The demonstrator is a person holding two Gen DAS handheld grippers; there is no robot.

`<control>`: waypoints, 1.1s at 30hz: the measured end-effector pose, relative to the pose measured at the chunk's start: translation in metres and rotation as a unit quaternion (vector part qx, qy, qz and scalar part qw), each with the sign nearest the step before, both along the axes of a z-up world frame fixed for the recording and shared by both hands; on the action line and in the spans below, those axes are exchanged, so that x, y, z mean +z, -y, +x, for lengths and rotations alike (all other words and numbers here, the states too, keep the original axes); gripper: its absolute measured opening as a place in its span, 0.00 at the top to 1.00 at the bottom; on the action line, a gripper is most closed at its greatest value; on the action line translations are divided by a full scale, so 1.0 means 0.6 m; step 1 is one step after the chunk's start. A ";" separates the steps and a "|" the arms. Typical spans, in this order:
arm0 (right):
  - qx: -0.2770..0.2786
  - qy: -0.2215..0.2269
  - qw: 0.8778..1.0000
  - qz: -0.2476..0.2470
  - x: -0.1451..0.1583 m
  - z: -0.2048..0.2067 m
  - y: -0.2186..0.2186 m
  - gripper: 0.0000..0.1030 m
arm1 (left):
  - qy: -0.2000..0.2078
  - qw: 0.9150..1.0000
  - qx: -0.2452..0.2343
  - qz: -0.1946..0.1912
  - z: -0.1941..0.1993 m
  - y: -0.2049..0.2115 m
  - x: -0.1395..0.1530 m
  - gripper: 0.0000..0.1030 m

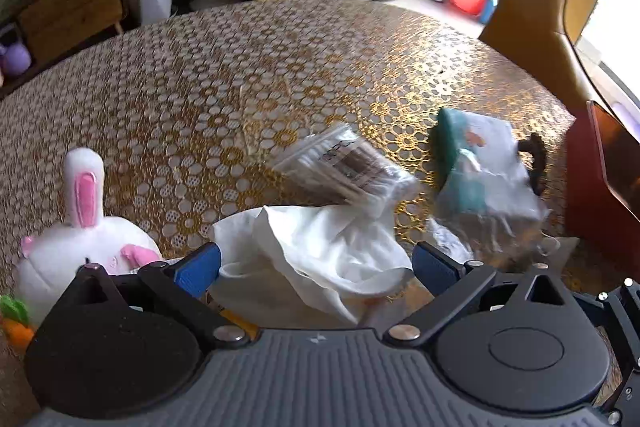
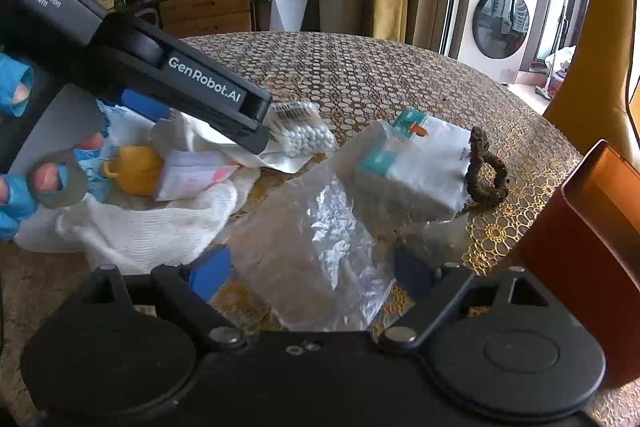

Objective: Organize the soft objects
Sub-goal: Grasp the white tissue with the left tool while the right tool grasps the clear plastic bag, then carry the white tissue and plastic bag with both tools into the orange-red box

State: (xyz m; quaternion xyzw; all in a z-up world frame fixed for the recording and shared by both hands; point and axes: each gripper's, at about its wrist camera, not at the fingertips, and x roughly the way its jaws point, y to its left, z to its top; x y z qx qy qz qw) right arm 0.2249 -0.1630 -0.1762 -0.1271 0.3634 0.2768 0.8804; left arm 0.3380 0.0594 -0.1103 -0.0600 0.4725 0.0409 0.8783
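Note:
My left gripper [image 1: 316,267] is open, angled down over a crumpled white cloth [image 1: 320,247] that lies between its blue pads [image 1: 196,269]. Beyond the cloth are a bag of cotton swabs [image 1: 348,167] and a teal and white tissue pack [image 1: 480,167]. A white and pink bunny plush [image 1: 80,247] sits at the left. My right gripper [image 2: 314,273] is open above a clear plastic bag [image 2: 320,239]. The tissue pack [image 2: 416,163] with a brown hair tie [image 2: 486,171] lies just past it. A white towel [image 2: 160,223] and a yellow item [image 2: 136,171] lie to the left.
An orange-red box [image 2: 580,227] stands at the right table edge. The left gripper's black finger [image 2: 224,99] and a blue-gloved hand [image 2: 16,187] fill the left of the right wrist view. A carrot toy [image 1: 16,327] lies by the bunny. The patterned table [image 1: 280,67] extends beyond.

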 end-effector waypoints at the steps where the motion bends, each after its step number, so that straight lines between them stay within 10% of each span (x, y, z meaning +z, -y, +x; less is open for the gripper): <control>1: -0.001 -0.002 1.000 0.002 -0.004 0.003 -0.001 0.15 | -0.002 1.000 0.003 0.000 0.004 -0.003 -0.001 0.01; 5: -0.012 -0.019 1.000 0.007 -0.024 0.018 -0.002 0.27 | -0.003 1.000 0.010 0.000 0.011 -0.007 -0.010 0.02; 13: -0.024 -0.001 1.000 -0.007 -0.033 0.012 -0.001 0.50 | -0.005 1.000 0.014 -0.017 0.013 -0.012 -0.014 0.35; 20: -0.021 0.018 1.000 -0.007 -0.033 0.002 -0.002 0.97 | 0.014 1.000 0.012 0.002 0.003 -0.005 0.000 0.72; 33: -0.034 0.033 0.997 0.059 0.036 -0.022 0.044 1.00 | 0.057 0.998 0.011 -0.009 -0.030 -0.011 0.056 0.90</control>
